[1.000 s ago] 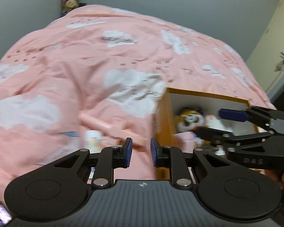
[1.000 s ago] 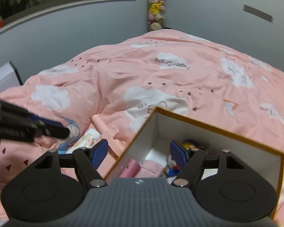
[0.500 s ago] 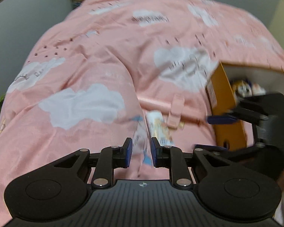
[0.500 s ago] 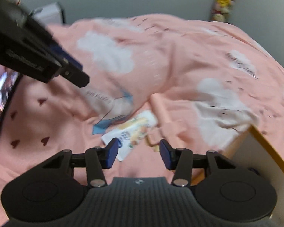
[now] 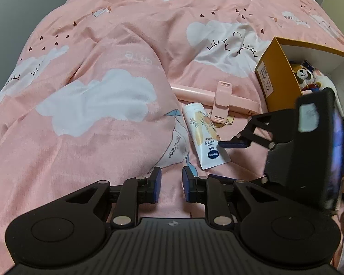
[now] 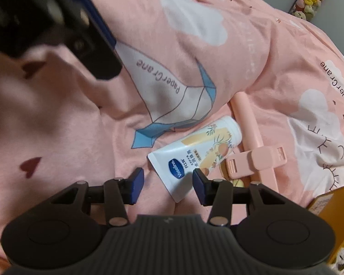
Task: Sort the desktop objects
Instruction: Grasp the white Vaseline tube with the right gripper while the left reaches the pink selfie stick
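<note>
Pink quilted bed [image 5: 98,119]: tube [image 6: 195,153] lying mid-bed beside clip [image 6: 256,158], near box [image 5: 273,78]; right tool [image 6: 167,181] half-wide, straddling its crimped end, may pinch soft quilt; left tool [image 5: 171,183] narrow, empty.

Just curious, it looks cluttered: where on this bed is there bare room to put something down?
The pink cloud-print duvet lies bare left of the white lotion tube. It is crowded between the tube, the pink clip stick and the yellow cardboard box, already holding toys.
</note>
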### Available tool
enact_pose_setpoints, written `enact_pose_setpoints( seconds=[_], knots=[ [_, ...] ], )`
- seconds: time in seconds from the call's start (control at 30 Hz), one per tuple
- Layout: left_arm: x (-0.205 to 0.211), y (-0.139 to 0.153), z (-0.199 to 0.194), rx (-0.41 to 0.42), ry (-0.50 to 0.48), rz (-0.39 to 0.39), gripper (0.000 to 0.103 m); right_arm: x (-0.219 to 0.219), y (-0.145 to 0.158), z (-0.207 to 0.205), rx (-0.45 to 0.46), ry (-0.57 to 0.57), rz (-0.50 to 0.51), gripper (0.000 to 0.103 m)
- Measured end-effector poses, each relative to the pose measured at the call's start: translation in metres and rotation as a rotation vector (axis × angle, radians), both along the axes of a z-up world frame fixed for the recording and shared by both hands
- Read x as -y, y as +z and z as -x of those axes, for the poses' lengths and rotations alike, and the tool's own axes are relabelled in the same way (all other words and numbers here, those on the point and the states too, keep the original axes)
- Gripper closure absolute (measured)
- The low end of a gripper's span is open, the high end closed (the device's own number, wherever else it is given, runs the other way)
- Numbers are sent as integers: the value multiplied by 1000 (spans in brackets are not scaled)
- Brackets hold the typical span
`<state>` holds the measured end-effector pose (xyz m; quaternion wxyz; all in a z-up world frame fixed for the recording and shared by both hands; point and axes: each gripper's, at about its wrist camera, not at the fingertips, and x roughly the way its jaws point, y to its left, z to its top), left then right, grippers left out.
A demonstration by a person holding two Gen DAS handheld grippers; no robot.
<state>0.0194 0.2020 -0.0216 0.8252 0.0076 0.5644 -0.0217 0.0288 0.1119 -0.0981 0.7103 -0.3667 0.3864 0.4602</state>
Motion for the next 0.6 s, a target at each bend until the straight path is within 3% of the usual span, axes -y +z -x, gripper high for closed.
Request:
enact_pose_setpoints(
  seconds=[0.13, 0.3, 0.6],
  knots=[
    [-4, 1, -3, 7, 7, 10, 80, -4, -6, 3, 53, -7, 17, 58],
    [-5, 3, -2, 18, 13, 17, 80, 5, 7, 10, 75, -6, -20, 92],
    [-3, 9, 2, 46, 15, 14, 80, 32, 58, 4, 165, -125, -151, 103]
  ],
)
